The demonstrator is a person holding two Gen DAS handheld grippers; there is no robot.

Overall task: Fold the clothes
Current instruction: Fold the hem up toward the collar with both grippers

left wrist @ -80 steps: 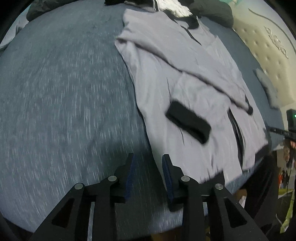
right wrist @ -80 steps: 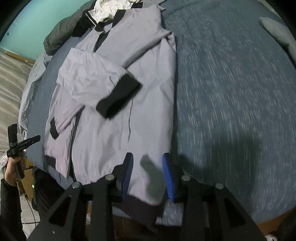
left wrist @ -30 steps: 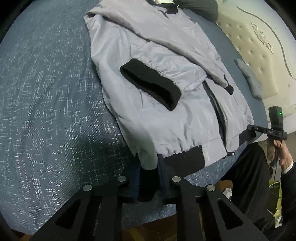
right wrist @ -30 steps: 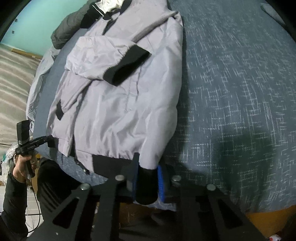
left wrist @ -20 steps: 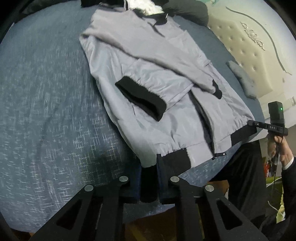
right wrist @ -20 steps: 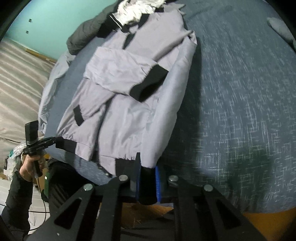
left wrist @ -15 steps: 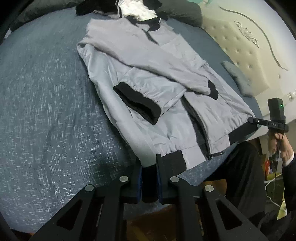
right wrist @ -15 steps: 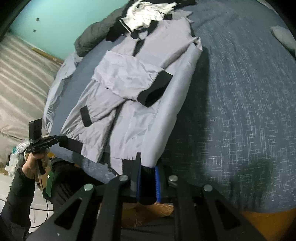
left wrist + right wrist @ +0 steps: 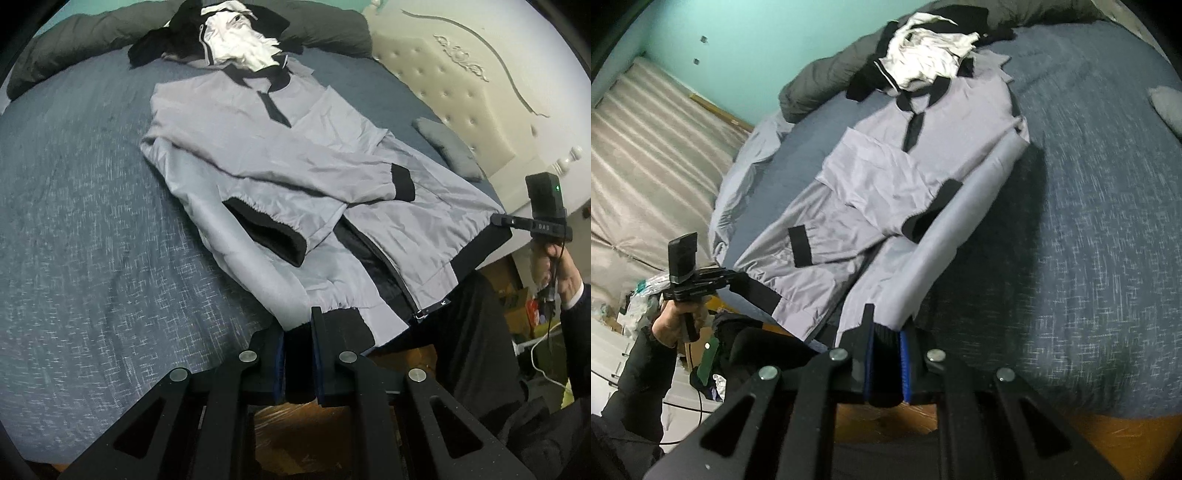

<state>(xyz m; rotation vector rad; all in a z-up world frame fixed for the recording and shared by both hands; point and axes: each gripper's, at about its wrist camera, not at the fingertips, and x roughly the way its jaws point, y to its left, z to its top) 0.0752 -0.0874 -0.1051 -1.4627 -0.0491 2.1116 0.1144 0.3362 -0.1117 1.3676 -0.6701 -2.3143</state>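
A grey jacket (image 9: 280, 162) with black cuffs and a black hem lies lengthwise on the blue bed, both sleeves folded across its front. My left gripper (image 9: 298, 332) is shut on the left corner of the black hem and holds it up. My right gripper (image 9: 884, 334) is shut on the right corner of the hem of the jacket (image 9: 886, 184), also raised off the bed. The hem end hangs stretched between the two grippers past the foot of the bed. The other gripper shows in each view, at the right edge (image 9: 506, 221) and at the left (image 9: 735, 277).
The blue bedspread (image 9: 81, 221) lies to either side of the jacket. A pile of black and white clothes (image 9: 236, 40) and dark grey pillows sit at the head. A small grey cloth (image 9: 447, 147) lies near the padded headboard. My dark trousers stand below the foot edge.
Both grippers closed on the hem corners, then lifted and pulled back. The jacket's lower end has come up off the bed and stretched out toward me.
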